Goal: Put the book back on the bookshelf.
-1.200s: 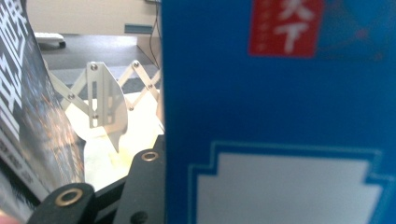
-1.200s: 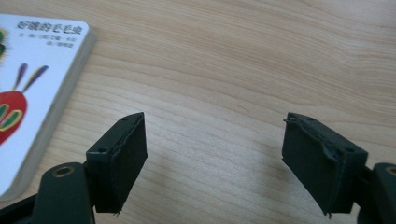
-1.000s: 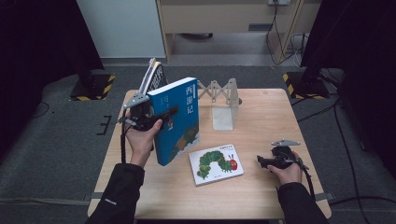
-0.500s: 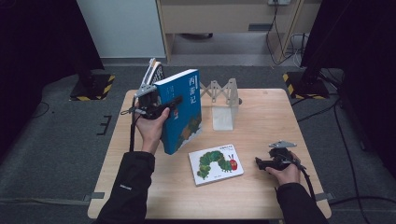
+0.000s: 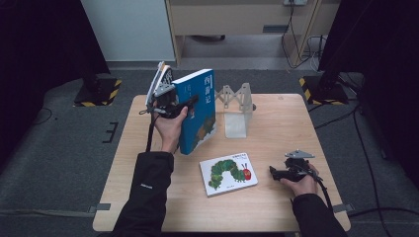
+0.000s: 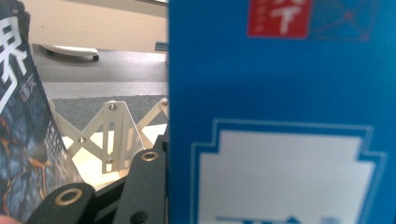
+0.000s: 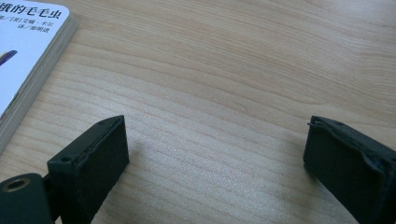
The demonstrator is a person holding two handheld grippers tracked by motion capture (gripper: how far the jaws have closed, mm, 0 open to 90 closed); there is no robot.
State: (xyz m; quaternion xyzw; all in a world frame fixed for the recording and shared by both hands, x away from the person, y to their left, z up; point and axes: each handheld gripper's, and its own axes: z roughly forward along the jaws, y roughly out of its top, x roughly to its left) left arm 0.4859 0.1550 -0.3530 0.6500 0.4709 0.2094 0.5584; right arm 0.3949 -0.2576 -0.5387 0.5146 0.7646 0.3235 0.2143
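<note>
My left gripper is shut on a tall blue book and holds it upright over the table's back left. In the left gripper view the blue cover stands close, against one black jaw. My right gripper rests low on the wooden table at the front right. Its jaws have just been opening. They now stand wide apart with only bare wood between them. A white caterpillar picture book lies flat just left of it, and its corner shows in the right gripper view.
A dark-covered book stands tilted at the back left edge, seen close as the dark-covered book beside my left gripper. A white folding book stand sits at the back middle; its lattice shows behind the blue book.
The left hand has carried the blue book toward the table's far side and a little right. The right hand has stayed where it was, its jaws wider apart.
</note>
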